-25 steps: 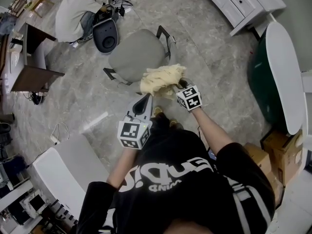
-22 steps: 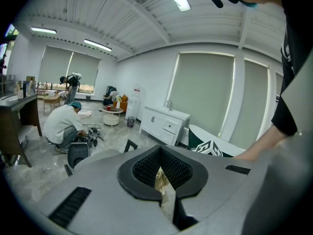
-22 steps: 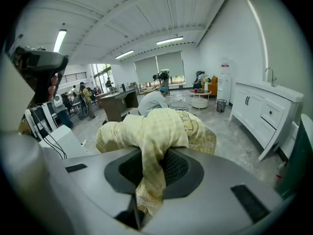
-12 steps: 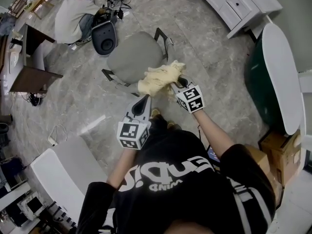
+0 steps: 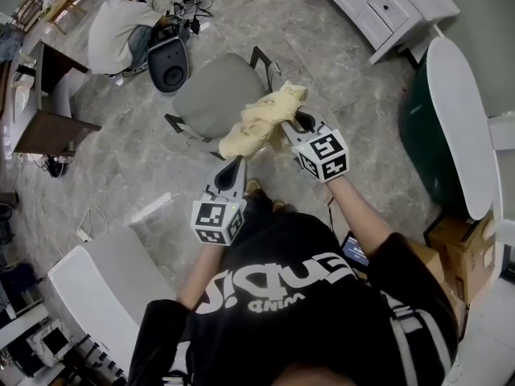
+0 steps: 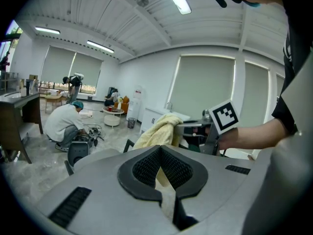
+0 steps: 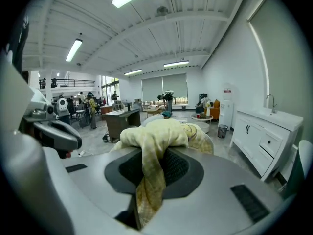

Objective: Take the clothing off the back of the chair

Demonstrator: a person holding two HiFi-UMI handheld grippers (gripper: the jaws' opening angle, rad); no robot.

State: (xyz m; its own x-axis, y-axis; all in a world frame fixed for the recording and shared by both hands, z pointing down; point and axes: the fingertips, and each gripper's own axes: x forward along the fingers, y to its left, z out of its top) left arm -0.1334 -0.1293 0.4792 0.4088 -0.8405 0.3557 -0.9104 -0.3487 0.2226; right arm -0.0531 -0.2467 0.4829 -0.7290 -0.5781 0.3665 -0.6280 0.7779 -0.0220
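A pale yellow piece of clothing (image 5: 261, 119) stretches from the back of the grey office chair (image 5: 211, 95) up into my right gripper (image 5: 290, 121). That gripper is shut on the clothing (image 7: 156, 133), which bunches over its jaws and hangs through the slit of the right gripper (image 7: 151, 165). My left gripper (image 5: 236, 164) sits lower, at the cloth's bottom end. In the left gripper view, pale cloth fills the narrow slit of the left gripper (image 6: 161, 168), so it reads as shut on the clothing (image 6: 159, 133). The chair back itself is mostly hidden under the cloth.
A person in a white shirt (image 5: 119, 29) crouches on the floor by a dark chair (image 5: 170, 61) and cables. A white cabinet (image 5: 386, 2) stands at the back right, a white table (image 5: 463, 119) and cardboard boxes (image 5: 467, 248) to the right, a wooden desk (image 5: 48, 95) to the left.
My right gripper has risen with the clothing, drawing it up off the chair back into a long diagonal strip. The left gripper has stayed in place.
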